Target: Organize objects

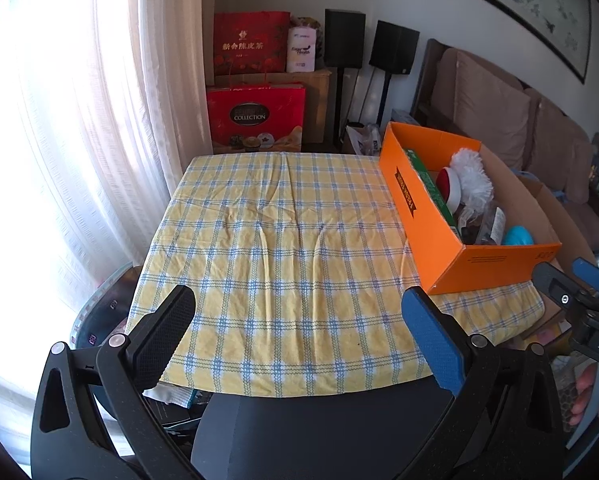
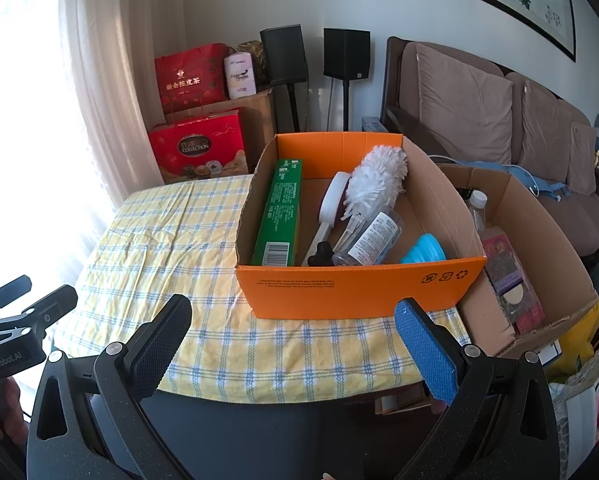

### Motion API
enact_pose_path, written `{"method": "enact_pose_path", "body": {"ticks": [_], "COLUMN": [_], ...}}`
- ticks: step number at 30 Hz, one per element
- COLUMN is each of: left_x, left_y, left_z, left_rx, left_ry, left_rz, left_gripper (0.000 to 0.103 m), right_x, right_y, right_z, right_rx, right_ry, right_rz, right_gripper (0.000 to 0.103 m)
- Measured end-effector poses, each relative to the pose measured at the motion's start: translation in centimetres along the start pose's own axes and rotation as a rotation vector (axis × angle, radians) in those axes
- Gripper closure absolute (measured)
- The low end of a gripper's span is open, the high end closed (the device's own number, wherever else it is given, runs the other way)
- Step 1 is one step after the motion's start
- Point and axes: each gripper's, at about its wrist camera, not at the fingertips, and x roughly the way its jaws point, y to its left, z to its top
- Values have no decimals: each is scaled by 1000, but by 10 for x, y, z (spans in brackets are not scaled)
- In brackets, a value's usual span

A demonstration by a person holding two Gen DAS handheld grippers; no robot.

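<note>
At centre frame the orange box [image 2: 359, 288] sits filled with items on the checked cloth [image 2: 171, 248]; left gripper [image 1: 299, 332] and right gripper [image 2: 295, 340] hang released, empty. Sorting looks nearly done; next, check for leftovers.

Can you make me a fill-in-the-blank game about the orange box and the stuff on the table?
1. The orange cardboard box sits on a yellow and blue checked ____.
2. The long green carton leans against the box's ____ wall in the right wrist view.
3. The fluffy white duster lies ____ the box.
4. Both the left gripper and right gripper are ____.

Missing words: tablecloth; left; inside; open
</note>
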Motion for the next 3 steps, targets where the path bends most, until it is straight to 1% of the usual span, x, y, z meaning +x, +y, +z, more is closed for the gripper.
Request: {"method": "enact_pose_path", "body": {"ticks": [3], "left_x": [1], "left_y": [-1], "left_z": [0], "left_rx": [1], "left_ry": [7], "left_rz": [5], "left_gripper": [0], "right_x": [0], "right_y": [0], "right_z": [0], "right_rx": [-1], "right_ry": [-1], "right_rz": [0], "right_gripper": [0]}}
